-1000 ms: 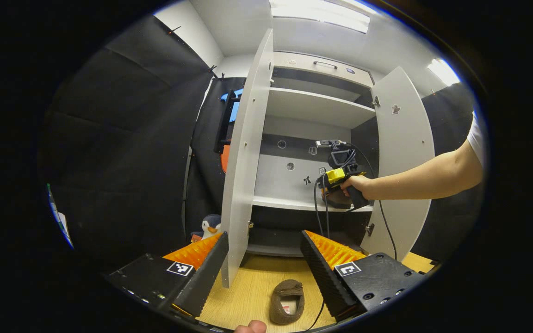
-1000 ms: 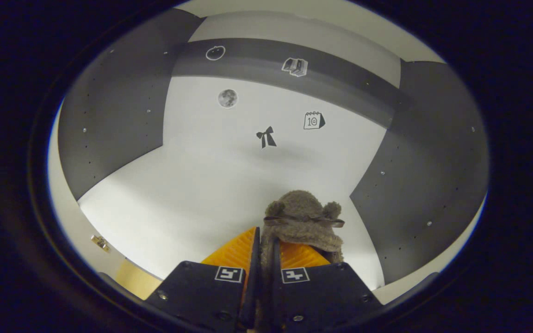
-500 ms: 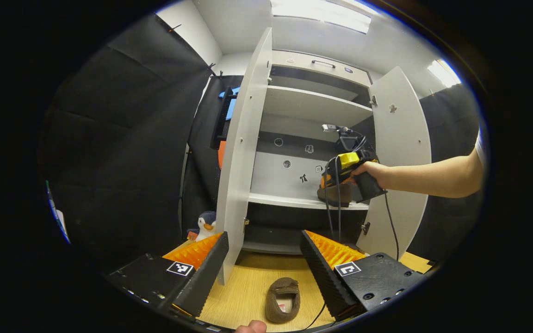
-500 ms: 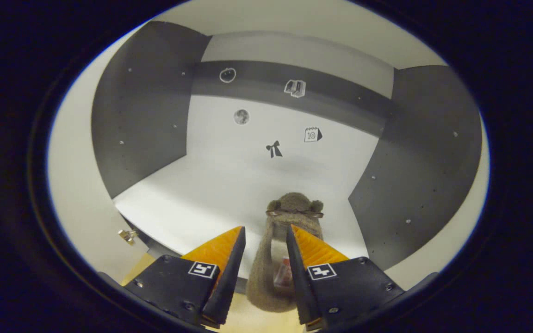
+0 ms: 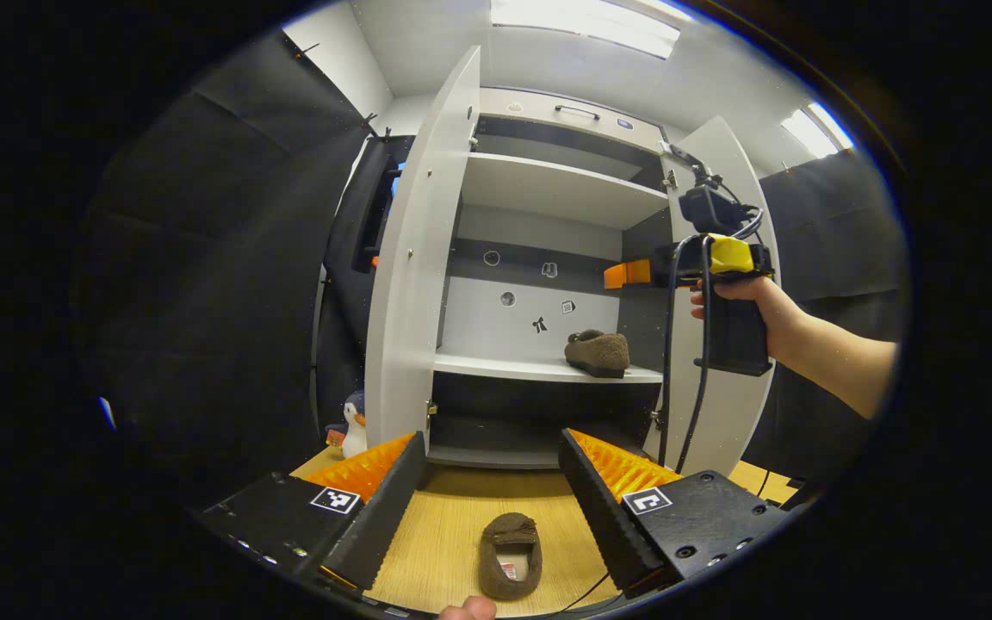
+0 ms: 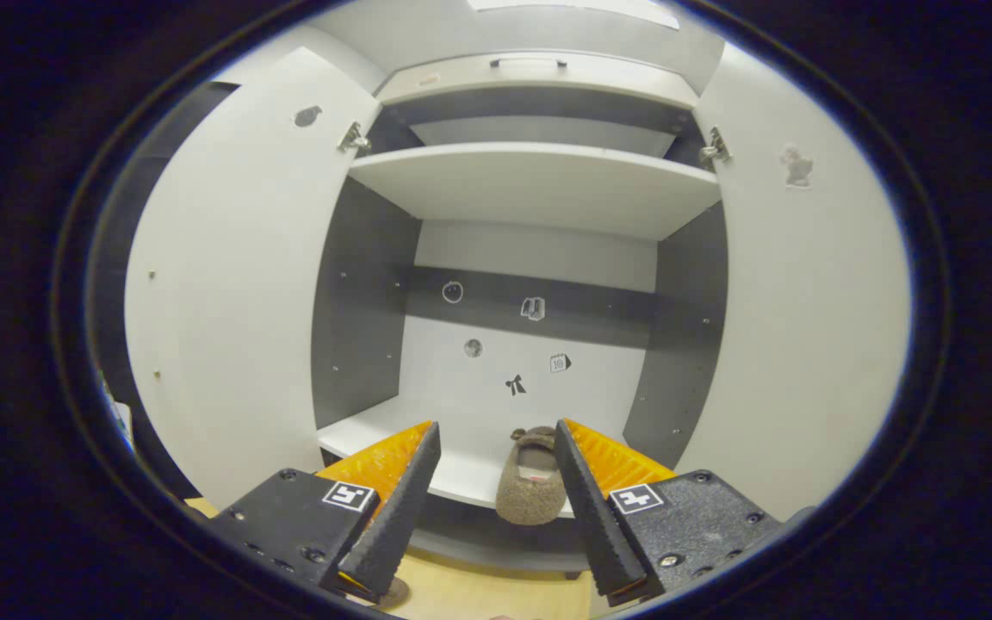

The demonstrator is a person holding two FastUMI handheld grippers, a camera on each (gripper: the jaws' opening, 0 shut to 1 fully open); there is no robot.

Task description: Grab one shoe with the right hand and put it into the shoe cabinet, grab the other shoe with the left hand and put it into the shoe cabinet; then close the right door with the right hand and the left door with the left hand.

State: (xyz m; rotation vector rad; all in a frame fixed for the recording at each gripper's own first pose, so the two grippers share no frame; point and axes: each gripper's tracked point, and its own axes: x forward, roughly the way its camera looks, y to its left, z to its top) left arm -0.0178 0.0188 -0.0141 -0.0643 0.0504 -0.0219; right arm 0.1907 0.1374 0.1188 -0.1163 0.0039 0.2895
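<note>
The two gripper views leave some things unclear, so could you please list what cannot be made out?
- Shoe on the floor, left gripper view: its heel is cut off at the picture's lower edge.
- Shoe on the shelf, right gripper view: the right gripper stands in front, so its sides are partly hidden.
- Stickers on the cabinet's back panel: too small to read.
- Toy penguin, left gripper view: half hidden behind the left door.

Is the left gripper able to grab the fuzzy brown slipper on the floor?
Probably yes: the left gripper has its jaws open right above the fuzzy brown slipper, with nothing between them.
</note>
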